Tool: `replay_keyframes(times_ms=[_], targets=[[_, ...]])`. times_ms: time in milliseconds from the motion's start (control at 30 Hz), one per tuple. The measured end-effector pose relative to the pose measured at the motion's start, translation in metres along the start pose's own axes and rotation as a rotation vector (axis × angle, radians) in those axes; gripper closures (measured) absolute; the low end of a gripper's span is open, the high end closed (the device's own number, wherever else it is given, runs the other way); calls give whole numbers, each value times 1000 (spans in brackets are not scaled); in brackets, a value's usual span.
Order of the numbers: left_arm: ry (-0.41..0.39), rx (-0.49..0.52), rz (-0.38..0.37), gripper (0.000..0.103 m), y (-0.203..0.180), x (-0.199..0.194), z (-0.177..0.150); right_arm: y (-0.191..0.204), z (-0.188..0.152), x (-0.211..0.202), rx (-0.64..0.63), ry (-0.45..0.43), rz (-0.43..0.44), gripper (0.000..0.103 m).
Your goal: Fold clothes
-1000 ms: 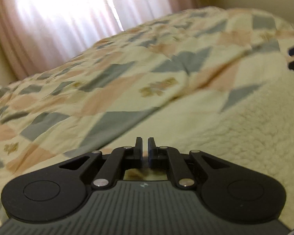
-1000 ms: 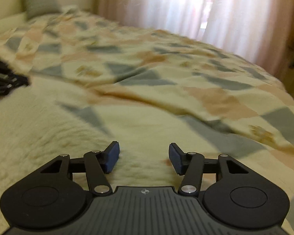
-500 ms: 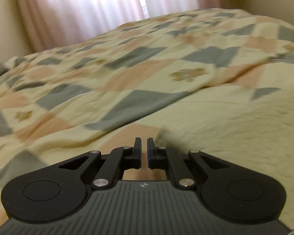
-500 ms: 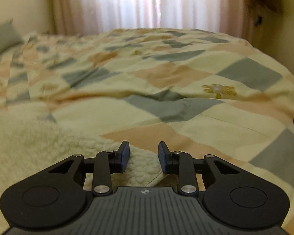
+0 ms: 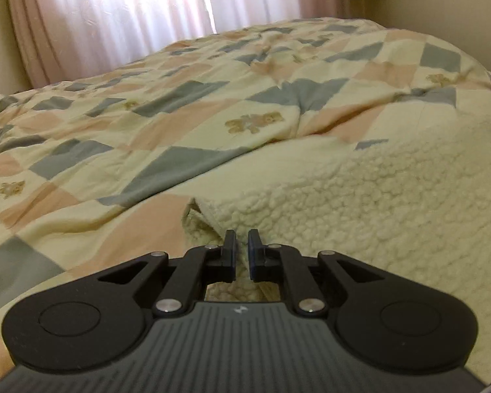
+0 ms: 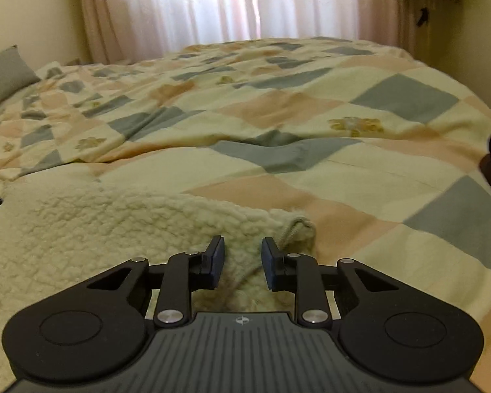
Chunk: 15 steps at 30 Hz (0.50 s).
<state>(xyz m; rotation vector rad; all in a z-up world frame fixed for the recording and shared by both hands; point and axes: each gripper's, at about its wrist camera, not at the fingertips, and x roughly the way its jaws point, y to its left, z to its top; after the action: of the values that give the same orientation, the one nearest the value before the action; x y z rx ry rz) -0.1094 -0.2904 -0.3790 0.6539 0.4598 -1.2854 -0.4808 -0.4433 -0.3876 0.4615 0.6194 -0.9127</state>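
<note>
Two corners: the near edge of a cream fleece garment (image 5: 360, 203) is taken at both ends, spread on the bed's patchwork quilt (image 5: 186, 121).
Left gripper (image 5: 242, 249): its jaws are drawn almost together, and a thin fold of the fleece's left corner appears to be pinched between them, though the pads hide the contact.
Right gripper (image 6: 242, 258): its jaws are closing, with the bunched right corner (image 6: 294, 229) of the fleece lying between them; whether the pads already press on it cannot be told.
Garment's place: it lies flat between the two grippers, pile side up, on the near part of the quilt.
Step in hand: both corners are to be secured before any lift.
Advice: the right grip should be completed on the full thickness of the hem, not on loose pile; quilt fabric should be kept out of both jaws; the corners should then be raised together and level, so the fold line stays straight.
Background: pink curtains (image 6: 212, 3) and a grey cushion (image 6: 6, 75) play no part.
</note>
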Motion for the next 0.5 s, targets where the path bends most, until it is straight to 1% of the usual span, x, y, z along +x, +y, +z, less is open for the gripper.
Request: replay_keyframes(times_ms=[33, 100, 133, 200, 300, 333, 400, 433, 467, 500], targets=[[-12, 5, 8, 95, -3, -11, 1, 3, 0, -10, -9, -16, -17, 74], [-41, 25, 19, 95, -11, -39, 1, 10, 0, -32, -26, -51, -48, 74], [-55, 35, 19, 95, -16, -54, 0, 15, -3, -47, -34, -74, -42, 73], [-84, 52, -4, 94, -32, -86, -13, 28, -14, -78, -37, -111, 11, 72], [-95, 68, -52, 94, -61, -128, -42, 55, -43, -113, -54, -113, 90, 71], [-87, 67, -72, 94, -69, -136, -52, 65, -56, -121, -64, -103, 105, 71], [-37, 43, -89, 94, -81, -137, -71, 79, -79, -127, -79, -64, 110, 67], [-5, 27, -84, 94, -86, -134, -80, 85, -89, -125, -85, -37, 100, 67], [21, 16, -61, 94, -89, -131, -85, 88, -96, -123, -86, -13, 73, 68], [24, 8, -44, 94, -92, -133, -88, 91, -100, -124, -87, -14, 55, 68]])
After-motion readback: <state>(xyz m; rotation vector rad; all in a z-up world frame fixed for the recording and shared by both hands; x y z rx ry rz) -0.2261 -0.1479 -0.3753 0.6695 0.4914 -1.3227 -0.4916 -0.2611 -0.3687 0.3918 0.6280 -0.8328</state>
